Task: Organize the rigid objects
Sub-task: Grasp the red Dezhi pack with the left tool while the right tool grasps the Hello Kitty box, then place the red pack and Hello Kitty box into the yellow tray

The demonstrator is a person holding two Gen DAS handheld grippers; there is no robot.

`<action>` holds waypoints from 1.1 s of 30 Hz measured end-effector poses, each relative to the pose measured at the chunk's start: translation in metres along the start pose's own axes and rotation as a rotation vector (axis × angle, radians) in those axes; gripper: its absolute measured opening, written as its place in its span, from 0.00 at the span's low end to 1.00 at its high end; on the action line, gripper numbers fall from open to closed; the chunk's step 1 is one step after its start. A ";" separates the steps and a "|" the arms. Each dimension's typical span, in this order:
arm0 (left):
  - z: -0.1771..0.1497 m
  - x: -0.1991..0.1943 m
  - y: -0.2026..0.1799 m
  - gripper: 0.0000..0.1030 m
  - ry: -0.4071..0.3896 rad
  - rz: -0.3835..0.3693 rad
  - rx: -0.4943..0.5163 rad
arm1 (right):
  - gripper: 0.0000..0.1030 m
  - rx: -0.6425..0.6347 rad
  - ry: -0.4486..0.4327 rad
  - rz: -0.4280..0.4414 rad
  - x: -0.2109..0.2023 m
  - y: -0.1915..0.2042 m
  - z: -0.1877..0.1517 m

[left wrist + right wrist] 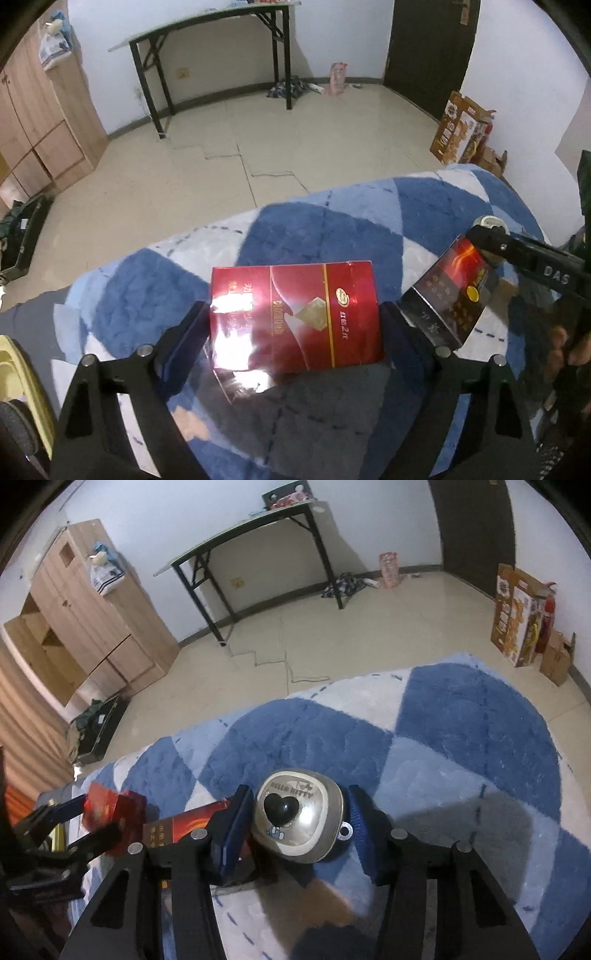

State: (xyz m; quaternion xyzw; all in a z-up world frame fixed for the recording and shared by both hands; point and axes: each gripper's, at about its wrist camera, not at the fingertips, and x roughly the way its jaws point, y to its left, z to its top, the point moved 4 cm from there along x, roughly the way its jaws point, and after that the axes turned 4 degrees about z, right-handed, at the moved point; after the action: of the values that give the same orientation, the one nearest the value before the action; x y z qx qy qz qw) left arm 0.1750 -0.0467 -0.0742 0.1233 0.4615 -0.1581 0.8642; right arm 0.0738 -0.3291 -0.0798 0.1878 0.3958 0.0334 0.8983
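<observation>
A red cigarette box (295, 317) sits between the fingers of my left gripper (295, 325), which is shut on its sides, on the blue-and-white checked blanket (325, 236). A dark box with a red-orange flame print (447, 295) stands tilted just to its right. In the right wrist view, my right gripper (295, 823) has its blue pads (232, 827) around a round silver Hello Kitty tin (299, 819) with a black heart knob. The left pad touches it; a small gap shows on the right. The left gripper and red box (110, 808) show at far left.
The blanket's far edge (332, 686) drops to a tiled floor. A black-legged folding table (258, 528) stands by the far wall, a wooden cabinet (92, 620) at left, cardboard boxes (517, 616) at right. A yellow object (22, 380) lies at the left edge.
</observation>
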 end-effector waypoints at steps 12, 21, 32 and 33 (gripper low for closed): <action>-0.012 -0.084 0.034 0.87 -0.111 -0.074 -0.050 | 0.49 -0.088 -0.067 -0.058 -0.071 -0.023 -0.009; -0.086 -0.199 0.193 0.87 -0.207 0.102 -0.248 | 0.49 -0.385 0.002 0.330 -0.086 0.225 -0.014; -0.259 -0.171 0.386 0.87 0.012 0.345 -0.471 | 0.49 -0.685 0.237 0.497 0.027 0.485 -0.102; -0.260 -0.162 0.389 0.87 0.022 0.335 -0.475 | 0.49 -0.706 0.243 0.491 0.035 0.499 -0.099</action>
State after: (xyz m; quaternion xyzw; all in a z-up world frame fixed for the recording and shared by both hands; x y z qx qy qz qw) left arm 0.0430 0.4306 -0.0536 -0.0061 0.4683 0.1007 0.8778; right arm 0.0701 0.1717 0.0163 -0.0471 0.4067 0.4006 0.8197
